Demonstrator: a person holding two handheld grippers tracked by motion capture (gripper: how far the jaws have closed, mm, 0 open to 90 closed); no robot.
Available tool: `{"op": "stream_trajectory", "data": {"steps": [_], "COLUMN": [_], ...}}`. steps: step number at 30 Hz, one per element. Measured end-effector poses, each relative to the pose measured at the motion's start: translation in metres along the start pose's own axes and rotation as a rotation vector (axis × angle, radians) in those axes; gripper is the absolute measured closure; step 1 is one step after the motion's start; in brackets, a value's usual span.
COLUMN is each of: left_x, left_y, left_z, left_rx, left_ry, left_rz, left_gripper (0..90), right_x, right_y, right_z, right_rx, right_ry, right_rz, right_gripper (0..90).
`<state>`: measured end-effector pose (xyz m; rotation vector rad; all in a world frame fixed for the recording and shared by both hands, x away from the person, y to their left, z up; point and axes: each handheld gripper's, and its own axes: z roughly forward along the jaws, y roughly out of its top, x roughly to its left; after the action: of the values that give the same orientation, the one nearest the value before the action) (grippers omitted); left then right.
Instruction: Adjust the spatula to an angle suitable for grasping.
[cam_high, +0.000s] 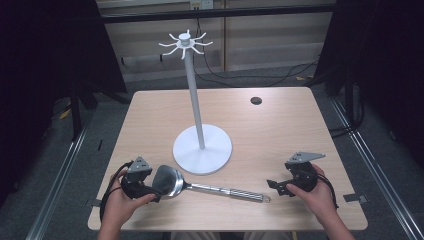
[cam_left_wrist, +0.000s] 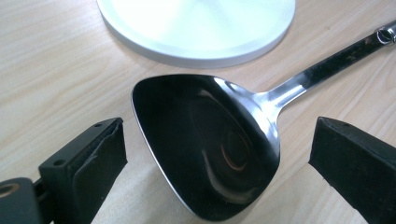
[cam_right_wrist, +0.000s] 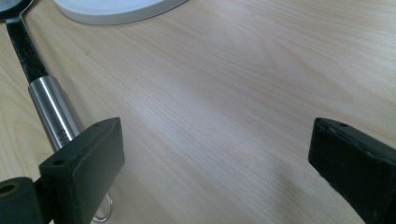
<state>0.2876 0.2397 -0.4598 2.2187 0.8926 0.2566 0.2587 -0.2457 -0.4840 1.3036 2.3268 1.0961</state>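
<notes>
I have the left claw (cam_high: 156, 186) spread wide, its 2 jaws straddling the blade of the steel spatula (cam_high: 172, 181) without pressing on it; in the left gripper view the shiny blade (cam_left_wrist: 210, 144) sits between the pads with a gap on each side. The spatula lies flat on the table (cam_high: 280, 130), just in front of the white stand's round base (cam_high: 202, 150). My right claw (cam_high: 274, 186) also gapes, gripping nothing, next to the handle's ringed end (cam_right_wrist: 53, 112).
</notes>
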Motion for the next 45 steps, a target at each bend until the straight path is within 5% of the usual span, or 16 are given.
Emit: {"op": "stream_trajectory", "data": {"steps": [24,40,42,45], "left_x": [-0.024,-0.049,-0.052,-0.054], "left_y": [0.027,0.05,0.057,0.06], "left_z": [0.012,0.044,0.049,0.054], "left_rx": [0.012,0.056,0.103,0.111], "left_ry": [-0.044,-0.149,-0.153,-0.176], "left_rz": [0.123,0.276,0.324,0.327], "left_gripper": [7.9,20.6,23.1,25.7], "right_x": [-0.007,-0.007,-0.007,-0.007], "right_y": [-0.003,-0.003,-0.003,-0.004], "right_z": [-0.004,-0.003,-0.003,-0.003], "right_rx": [-0.017,-0.025,-0.024,-0.022], "right_ry": [-0.005,0.0,0.0,0.002], "right_rz": [0.033,0.047,0.054,0.058], "right_gripper": [3.5,3.7,3.7,3.7]}}
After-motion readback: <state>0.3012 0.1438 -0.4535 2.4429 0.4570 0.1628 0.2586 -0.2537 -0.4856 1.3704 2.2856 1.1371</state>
